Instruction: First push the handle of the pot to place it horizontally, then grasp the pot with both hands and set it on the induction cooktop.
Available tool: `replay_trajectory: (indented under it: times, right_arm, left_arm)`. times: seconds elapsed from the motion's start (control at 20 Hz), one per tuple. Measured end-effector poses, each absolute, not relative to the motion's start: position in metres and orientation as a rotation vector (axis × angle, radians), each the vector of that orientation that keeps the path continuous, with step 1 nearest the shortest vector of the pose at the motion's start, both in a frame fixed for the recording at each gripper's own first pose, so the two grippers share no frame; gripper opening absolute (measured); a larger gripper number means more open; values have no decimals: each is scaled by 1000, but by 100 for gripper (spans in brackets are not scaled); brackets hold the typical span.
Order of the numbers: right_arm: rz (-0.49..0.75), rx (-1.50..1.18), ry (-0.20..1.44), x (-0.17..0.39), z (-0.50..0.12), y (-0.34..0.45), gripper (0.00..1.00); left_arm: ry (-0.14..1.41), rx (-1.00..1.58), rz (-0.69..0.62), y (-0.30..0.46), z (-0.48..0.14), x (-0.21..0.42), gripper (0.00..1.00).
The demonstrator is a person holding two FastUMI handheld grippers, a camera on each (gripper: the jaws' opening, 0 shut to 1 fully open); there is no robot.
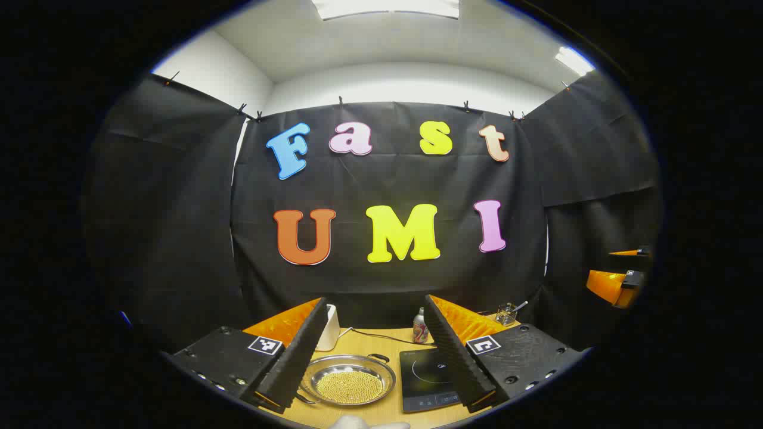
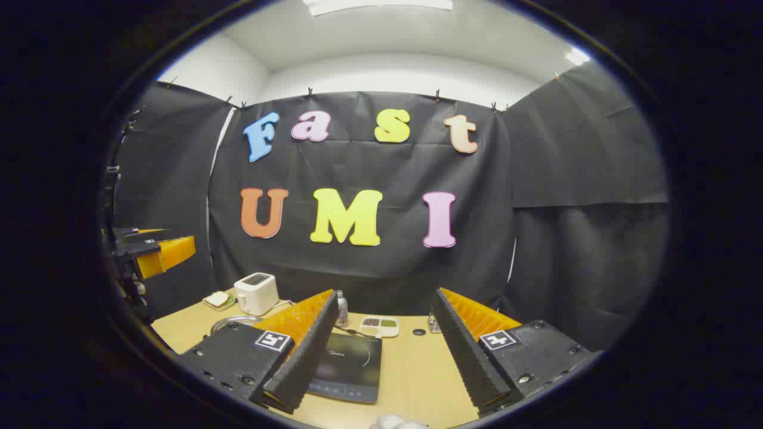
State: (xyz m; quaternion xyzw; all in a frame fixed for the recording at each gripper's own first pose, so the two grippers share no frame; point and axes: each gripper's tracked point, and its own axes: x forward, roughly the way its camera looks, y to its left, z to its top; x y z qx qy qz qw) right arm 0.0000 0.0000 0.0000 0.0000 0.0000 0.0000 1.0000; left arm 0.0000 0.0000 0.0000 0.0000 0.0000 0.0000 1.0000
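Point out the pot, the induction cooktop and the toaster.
pot [image 1: 349,384]: left gripper view, on the small yellow contents in its bowl.
induction cooktop [image 2: 351,363]: right gripper view, on its dark glass top.
toaster [image 2: 256,293]: right gripper view, on its white side.

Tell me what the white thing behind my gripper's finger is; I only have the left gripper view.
Observer: It is a white toaster, standing near the back of the table; the right gripper view shows it whole.
Operator: Anything next to it?
Observer: Yes, a small dish with food on it lies beside the toaster, on the side away from the induction cooktop.
Operator: What is behind the cooktop?
Observer: A pale divided tray holding small portions of dark and green food sits just beyond the cooktop's far edge, beside a bottle.
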Motion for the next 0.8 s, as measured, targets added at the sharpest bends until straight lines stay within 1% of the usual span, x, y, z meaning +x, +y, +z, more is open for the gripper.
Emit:
replay_trajectory:
  times: [0.2,0.25,0.3,0.35,0.4,0.45,0.5,0.55,0.6,0.65,0.7,0.75,0.8]
  right_arm:
    - [-2,3,8,-1,-3,1,96]
    - [-2,1,8,-3,-3,2,96]
    - [-1,0,9,-3,-4,2,96]
    - [0,-2,7,-4,-4,3,96]
    - [-2,-4,6,-4,-4,3,96]
    - [-3,-4,4,-5,-2,3,100]
    - [-4,-2,0,-5,-1,3,96]
    - [-7,1,-5,-4,1,2,96]
    - [-5,3,-8,-5,1,3,96]
    - [-6,3,-6,-5,1,3,96]
    - [-6,3,-6,-5,1,3,96]
    - [-6,3,-5,-5,2,3,96]
    - [-5,3,-5,-5,1,4,96]
  left_arm:
    - [-4,-16,-6,1,0,-3,96]
    - [-2,-19,-7,1,-1,-4,87]
    - [5,-22,-10,1,-3,-3,96]
    - [12,-24,-10,1,-5,-4,95]
    - [17,-23,-11,1,-7,-4,76]
    - [22,-20,-11,3,-8,-4,82]
    - [31,-20,-12,3,-10,-4,81]
    - [37,-21,-13,3,-12,-4,81]
    - [42,-23,-18,2,-14,-4,73]
    - [48,-26,-25,0,-16,-4,71]
    - [51,-26,-32,0,-17,-4,54]
    - [58,-24,-34,0,-18,-5,57]
    - [61,-23,-42,0,-19,-6,47]
